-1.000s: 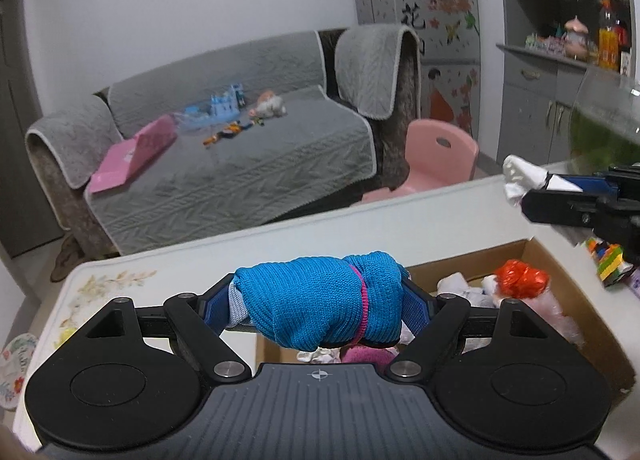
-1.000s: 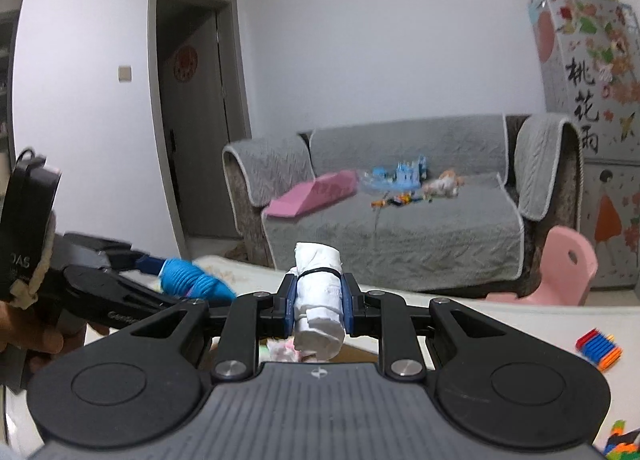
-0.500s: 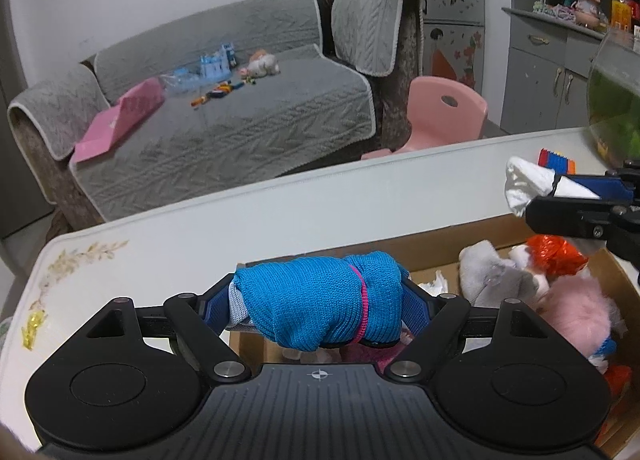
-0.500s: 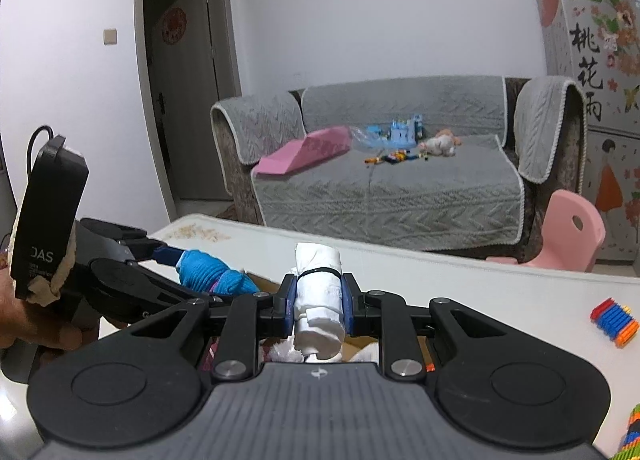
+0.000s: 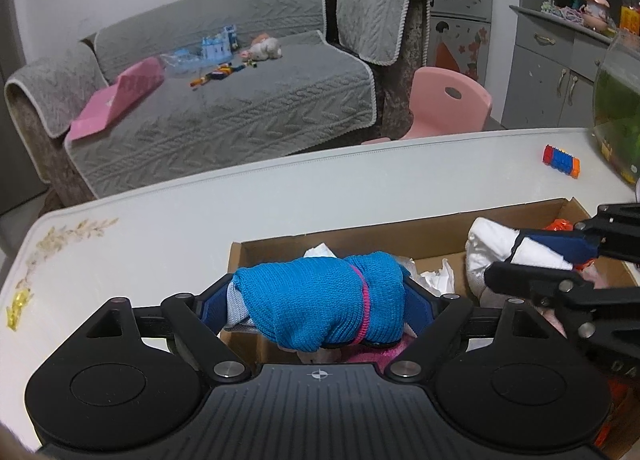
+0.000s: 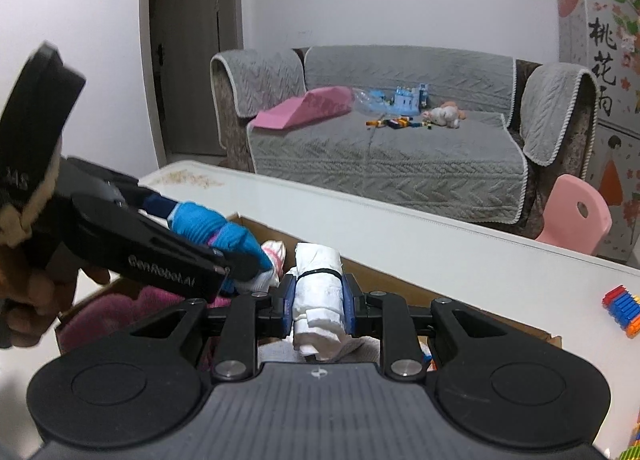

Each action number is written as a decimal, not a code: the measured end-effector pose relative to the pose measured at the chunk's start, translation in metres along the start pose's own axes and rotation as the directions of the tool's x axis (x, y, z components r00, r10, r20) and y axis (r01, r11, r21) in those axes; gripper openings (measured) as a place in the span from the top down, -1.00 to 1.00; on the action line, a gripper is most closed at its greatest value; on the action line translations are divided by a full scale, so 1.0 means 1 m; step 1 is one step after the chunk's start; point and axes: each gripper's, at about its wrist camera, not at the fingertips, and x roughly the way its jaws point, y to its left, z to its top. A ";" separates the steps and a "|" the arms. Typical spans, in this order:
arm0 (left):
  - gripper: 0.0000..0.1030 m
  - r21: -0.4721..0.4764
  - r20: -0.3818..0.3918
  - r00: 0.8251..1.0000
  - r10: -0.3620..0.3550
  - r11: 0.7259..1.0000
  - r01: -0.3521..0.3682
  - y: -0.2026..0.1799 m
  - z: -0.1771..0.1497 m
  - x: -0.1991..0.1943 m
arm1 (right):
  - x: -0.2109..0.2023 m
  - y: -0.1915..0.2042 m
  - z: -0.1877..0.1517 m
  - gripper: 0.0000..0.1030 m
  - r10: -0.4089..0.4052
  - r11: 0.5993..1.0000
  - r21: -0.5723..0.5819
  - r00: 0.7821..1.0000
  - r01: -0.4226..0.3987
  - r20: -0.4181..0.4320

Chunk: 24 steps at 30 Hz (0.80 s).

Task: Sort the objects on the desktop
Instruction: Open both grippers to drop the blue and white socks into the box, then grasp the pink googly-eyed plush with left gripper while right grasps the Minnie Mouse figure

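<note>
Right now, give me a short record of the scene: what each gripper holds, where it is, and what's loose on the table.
left gripper: shut on blue sock roll, over the cardboard box
right gripper: shut on white sock roll, also over the box
box contents: soft items, pink and white among them, partly hidden
loose on table: block stack, beyond the box
fish bowl: on the table's far right
</note>
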 end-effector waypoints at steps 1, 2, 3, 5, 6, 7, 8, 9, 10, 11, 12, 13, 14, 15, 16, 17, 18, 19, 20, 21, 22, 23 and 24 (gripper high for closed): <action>-0.71 -0.006 0.000 1.000 -0.002 1.000 0.002 0.001 0.000 -0.001 | 0.000 0.000 -0.001 0.54 -0.005 1.000 -0.004 1.000 0.005 -0.002; -0.72 -0.009 0.002 1.000 -0.004 1.000 0.004 0.001 0.000 -0.002 | -0.001 0.001 -0.001 0.54 -0.011 1.000 -0.008 1.000 0.011 0.000; -0.72 -0.011 0.004 1.000 -0.006 1.000 0.006 0.001 0.000 -0.003 | -0.001 0.000 0.000 0.38 -0.015 1.000 -0.009 1.000 0.015 0.003; -0.73 -0.015 0.007 1.000 -0.010 1.000 0.010 0.001 -0.001 -0.006 | -0.004 0.000 0.000 0.17 -0.014 1.000 -0.005 1.000 0.014 0.015; -0.73 -0.018 0.008 1.000 -0.011 1.000 0.011 0.001 -0.001 -0.007 | -0.005 0.000 0.000 0.15 -0.013 1.000 -0.006 1.000 0.013 0.018; -0.73 -0.020 0.010 1.000 -0.012 1.000 0.012 0.001 -0.001 -0.009 | -0.007 0.000 0.001 0.15 -0.013 1.000 -0.008 1.000 0.014 0.021; -0.73 -0.021 0.013 1.000 -0.015 1.000 0.015 0.001 -0.001 -0.010 | -0.007 0.000 0.001 0.13 -0.013 1.000 -0.010 1.000 0.013 0.021; -0.74 -0.022 0.016 1.000 -0.017 1.000 0.017 0.000 -0.001 -0.012 | -0.008 0.001 0.001 0.07 -0.013 1.000 -0.012 1.000 0.013 0.024; -0.74 -0.025 0.025 1.000 -0.016 1.000 0.017 0.000 -0.001 -0.013 | -0.010 0.001 0.002 0.04 -0.012 1.000 -0.013 1.000 0.013 0.029; -0.75 -0.028 0.032 0.999 -0.016 0.999 0.017 0.000 -0.001 -0.015 | -0.012 0.002 0.002 0.00 -0.011 1.000 -0.014 0.999 0.011 0.034; -0.76 -0.035 0.041 0.999 -0.015 0.999 0.017 0.001 0.001 -0.019 | -0.013 0.003 0.003 0.00 -0.009 1.000 -0.015 0.999 0.010 0.039; -0.78 -0.044 0.051 0.999 -0.016 0.999 0.018 0.002 0.002 -0.023 | -0.015 0.003 0.003 -0.01 -0.009 1.000 -0.016 0.999 0.010 0.044; -0.81 -0.049 0.058 0.998 -0.017 0.999 0.020 0.003 0.004 -0.026 | -0.018 0.003 0.004 -0.04 -0.009 1.000 -0.017 0.999 0.010 0.051; -0.83 -0.051 0.068 0.998 -0.016 0.999 0.019 0.003 0.006 -0.030 | -0.020 0.004 0.005 -0.08 -0.008 1.000 -0.019 0.998 0.009 0.057; -0.83 -0.052 0.079 0.997 -0.013 0.998 0.017 0.003 0.008 -0.035 | -0.023 0.005 0.006 -0.11 -0.007 1.000 -0.021 0.998 0.009 0.064; -0.84 -0.053 0.092 0.996 -0.013 0.998 0.018 0.003 0.008 -0.042 | -0.027 0.006 0.007 -0.14 -0.009 1.000 -0.023 0.997 0.011 0.073; -0.85 -0.051 0.105 0.994 -0.016 0.998 0.022 0.002 0.007 -0.049 | -0.031 0.007 0.008 -0.17 -0.010 1.000 -0.024 0.996 0.012 0.084; -0.85 -0.051 0.116 0.993 -0.015 0.998 0.021 0.002 0.005 -0.057 | -0.036 0.007 0.008 -0.19 -0.008 1.000 -0.022 0.996 0.010 0.094; -0.87 -0.056 0.130 0.991 -0.012 0.998 0.020 0.001 0.001 -0.067 | -0.042 0.008 0.008 -0.24 -0.008 1.000 -0.019 0.994 0.010 0.107; -0.89 -0.061 0.144 0.990 -0.013 0.998 0.022 0.002 -0.004 -0.078 | -0.049 0.009 0.008 -0.29 -0.010 1.000 -0.015 0.993 0.012 0.121; -0.90 -0.068 0.157 0.988 -0.015 0.997 0.026 0.002 -0.010 -0.090 | -0.058 0.011 0.007 -0.33 -0.011 1.000 -0.010 0.991 0.013 0.135; -0.92 -0.078 0.168 0.986 -0.013 0.997 0.027 0.002 -0.020 -0.102 | -0.068 0.013 0.004 -0.41 -0.009 1.000 -0.006 0.989 0.010 0.150; -0.94 -0.082 0.175 0.985 -0.013 0.996 0.027 0.001 -0.030 -0.113 | -0.078 0.015 0.001 -0.50 -0.006 1.000 -0.002 0.986 0.007 0.165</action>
